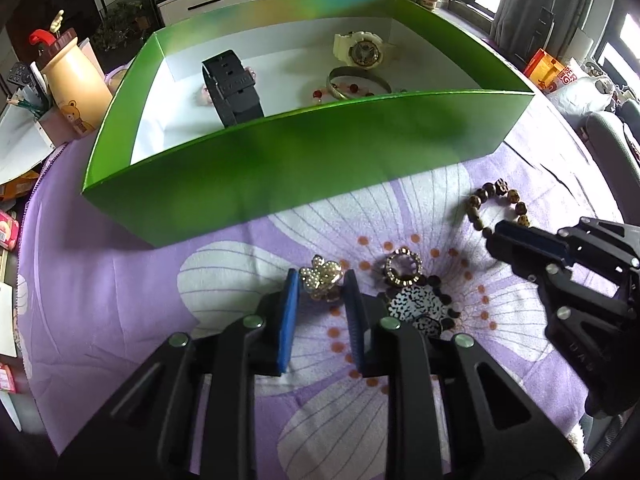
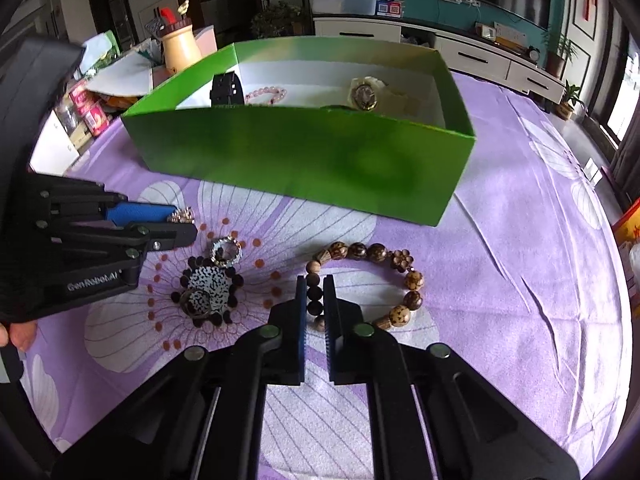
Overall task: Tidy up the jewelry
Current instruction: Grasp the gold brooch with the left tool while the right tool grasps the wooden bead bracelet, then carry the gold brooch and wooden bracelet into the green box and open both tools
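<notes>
Already my left gripper had pinched the gold pearl-cluster brooch and my right gripper the brown wooden-bead bracelet, both lying on the purple flowered cloth so each could be lifted into the green cardboard box.

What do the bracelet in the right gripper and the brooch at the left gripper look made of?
Beaded bracelet: probably wood or seed beads; brown, mottled, semi-gloss. Brooch: likely gold-tone metal with pearly beads; it glints. Neither is certain.
</notes>
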`<state>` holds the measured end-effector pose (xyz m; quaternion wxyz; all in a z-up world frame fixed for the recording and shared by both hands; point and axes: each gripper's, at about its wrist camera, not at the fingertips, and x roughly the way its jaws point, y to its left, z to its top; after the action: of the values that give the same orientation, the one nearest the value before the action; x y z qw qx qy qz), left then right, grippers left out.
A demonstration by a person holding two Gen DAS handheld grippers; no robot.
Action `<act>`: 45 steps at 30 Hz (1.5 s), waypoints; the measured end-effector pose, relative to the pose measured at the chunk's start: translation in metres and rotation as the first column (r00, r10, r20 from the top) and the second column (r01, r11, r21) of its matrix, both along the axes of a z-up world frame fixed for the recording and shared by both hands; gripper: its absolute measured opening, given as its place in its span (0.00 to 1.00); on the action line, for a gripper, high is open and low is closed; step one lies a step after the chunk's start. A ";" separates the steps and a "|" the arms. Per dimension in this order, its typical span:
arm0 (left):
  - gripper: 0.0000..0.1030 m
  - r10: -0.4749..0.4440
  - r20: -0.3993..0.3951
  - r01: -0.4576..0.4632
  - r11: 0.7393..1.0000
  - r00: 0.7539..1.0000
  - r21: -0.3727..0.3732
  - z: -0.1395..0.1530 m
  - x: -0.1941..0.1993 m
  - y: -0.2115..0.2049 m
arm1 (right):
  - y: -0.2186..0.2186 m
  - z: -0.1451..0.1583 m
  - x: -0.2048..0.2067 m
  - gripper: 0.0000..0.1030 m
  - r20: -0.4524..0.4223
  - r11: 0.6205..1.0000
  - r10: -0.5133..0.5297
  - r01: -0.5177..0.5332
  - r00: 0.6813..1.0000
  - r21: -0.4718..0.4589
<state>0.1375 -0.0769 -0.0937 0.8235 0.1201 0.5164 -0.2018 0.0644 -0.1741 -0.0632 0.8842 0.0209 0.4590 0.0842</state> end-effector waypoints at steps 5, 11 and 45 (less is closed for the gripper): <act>0.22 0.001 0.003 -0.001 1.000 1.000 -0.014 0.010 -0.004 0.003 | -0.012 0.020 -0.007 0.07 0.026 0.997 -0.031 0.029 0.999 0.072; 0.22 -0.003 0.029 0.003 1.000 1.000 -0.020 0.028 -0.011 0.004 | -0.025 0.045 -0.017 0.07 0.066 0.989 -0.062 0.053 0.996 0.140; 0.22 -0.028 0.126 0.041 0.994 0.992 -0.101 0.121 0.025 -0.003 | -0.023 0.142 0.003 0.07 0.236 0.990 -0.068 0.037 0.969 0.135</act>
<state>0.1625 -0.0798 0.0272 0.8555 0.0985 0.4508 -0.2349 0.0678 -0.1972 0.0786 0.9318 0.0802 0.3417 0.0924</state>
